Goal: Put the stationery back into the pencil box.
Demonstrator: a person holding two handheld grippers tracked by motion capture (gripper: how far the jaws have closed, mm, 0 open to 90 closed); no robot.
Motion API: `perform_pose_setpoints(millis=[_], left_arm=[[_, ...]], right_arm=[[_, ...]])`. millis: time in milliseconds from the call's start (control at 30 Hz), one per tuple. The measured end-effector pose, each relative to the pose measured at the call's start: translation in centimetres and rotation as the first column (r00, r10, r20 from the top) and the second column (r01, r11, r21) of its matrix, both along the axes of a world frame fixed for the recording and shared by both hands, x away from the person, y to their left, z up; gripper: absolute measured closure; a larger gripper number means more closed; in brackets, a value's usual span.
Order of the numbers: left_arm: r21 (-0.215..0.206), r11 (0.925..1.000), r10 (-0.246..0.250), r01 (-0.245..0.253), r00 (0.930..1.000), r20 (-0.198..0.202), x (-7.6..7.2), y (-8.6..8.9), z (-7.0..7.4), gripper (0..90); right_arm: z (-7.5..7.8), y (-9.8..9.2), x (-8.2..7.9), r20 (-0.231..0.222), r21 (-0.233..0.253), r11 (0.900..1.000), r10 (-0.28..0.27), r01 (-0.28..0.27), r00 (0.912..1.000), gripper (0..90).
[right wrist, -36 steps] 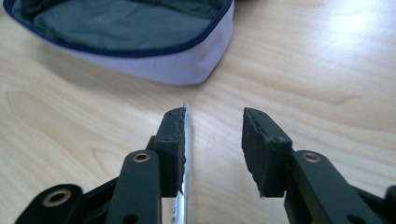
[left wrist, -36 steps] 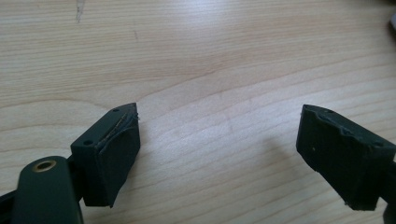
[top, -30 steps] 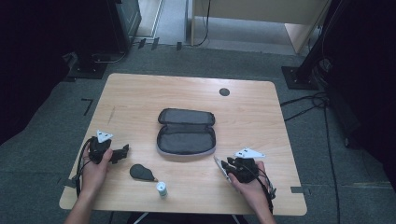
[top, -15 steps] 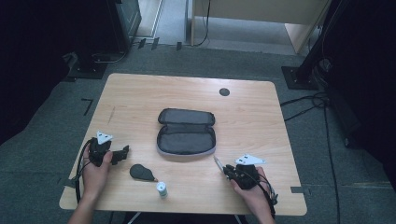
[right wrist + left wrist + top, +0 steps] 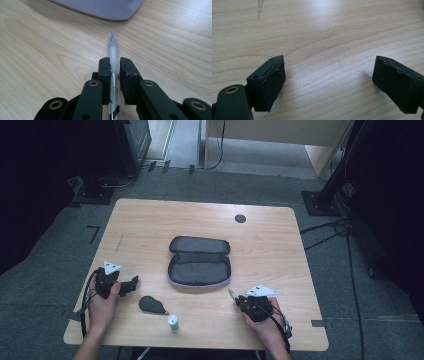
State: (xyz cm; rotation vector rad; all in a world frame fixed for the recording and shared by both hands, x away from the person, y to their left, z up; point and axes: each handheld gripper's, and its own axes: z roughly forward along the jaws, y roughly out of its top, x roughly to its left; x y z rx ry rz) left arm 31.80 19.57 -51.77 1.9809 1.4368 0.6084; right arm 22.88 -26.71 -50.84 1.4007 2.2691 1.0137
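Grey carpet and dark equipment stands surround the wooden table (image 5: 150, 225) where we work, a small dark round disc (image 5: 240, 218) set near its far edge. Near the middle lies an open grey pencil case (image 5: 200, 261), its lid folded back toward the far edge. Close to the near edge, left of centre, we see a dark teardrop-shaped object (image 5: 151, 304) and, just beside it toward the near edge, a small white cap-like piece (image 5: 173, 322).

We hold the right gripper (image 5: 114, 65) near the near right corner, and its jaws are clamped on a slim translucent pen (image 5: 113, 51). The pen runs between the pads and sticks out ahead, its tip pointing at the case's rounded near rim and lying close above the wood; whether it touches, we cannot tell. In the high view the pen (image 5: 232, 294) shows as a thin pale stick in front of the right gripper (image 5: 243, 301), short of the case.

We keep the left gripper (image 5: 328, 75) near the left edge, its jaws wide apart over bare wood, with nothing between them. In the high view the left gripper (image 5: 134, 282) points toward the case.
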Motion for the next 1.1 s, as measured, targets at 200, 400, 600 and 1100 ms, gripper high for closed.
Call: perform_pose_setpoints(millis=[200, 400, 600, 1100], left_arm=[[0.001, 1.0000, -0.009, 0.009, 1.0000, -0.002, 0.0, 0.0, 0.0, 12.0], [0.000, 1.0000, -0.009, 0.009, 1.0000, -0.001, 0.0, -0.1, 0.0, 12.0], [-0.001, 1.0000, -0.009, 0.009, 1.0000, 0.000, 0.0, -0.1, 0.0, 12.3], [-0.004, 1.0000, -0.007, 0.007, 1.0000, 0.001, -0.1, -0.2, 0.0, 13.3]], right_arm=[[-0.6, 0.0, -0.5, 0.044, -0.033, 0.999, 0.027, -0.025, 0.9987, 79.4], [-0.7, 0.2, -0.8, 0.069, -0.047, 0.999, 0.017, -0.014, 0.9975, 80.3], [-0.4, -0.1, -0.8, 0.068, -0.033, 0.999, 0.017, -0.015, 0.9976, 80.4], [2.1, -1.4, -0.4, 0.148, 0.025, 1.000, 0.006, -0.010, 0.9890, 80.4]])
